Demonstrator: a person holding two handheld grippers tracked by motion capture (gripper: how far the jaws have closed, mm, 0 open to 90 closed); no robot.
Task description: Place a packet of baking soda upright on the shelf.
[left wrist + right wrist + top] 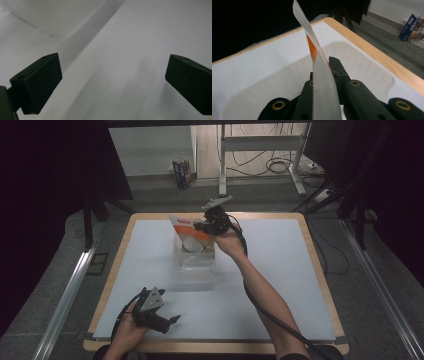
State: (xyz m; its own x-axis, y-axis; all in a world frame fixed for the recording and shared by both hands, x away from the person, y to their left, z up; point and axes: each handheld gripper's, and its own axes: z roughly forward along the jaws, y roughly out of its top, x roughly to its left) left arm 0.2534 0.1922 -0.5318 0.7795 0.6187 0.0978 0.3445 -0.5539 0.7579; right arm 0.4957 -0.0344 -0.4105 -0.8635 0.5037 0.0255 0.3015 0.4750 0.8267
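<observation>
Left gripper point(167, 322): rests low over the white table point(280, 270) near its front edge, jaws spread wide, empty. Centre: translucent plastic tub point(195, 267). Right gripper point(202, 226): jaws pinch the orange-and-white packet point(190, 236), held upright above the tub.

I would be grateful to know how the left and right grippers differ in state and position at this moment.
The left gripper has its jaws spread wide with nothing between them; the right gripper is shut on the orange-and-white plastic packet. The left gripper sits low at the near edge of the white table; the right gripper is raised over the clear plastic container. Both are black and hand-held.
</observation>
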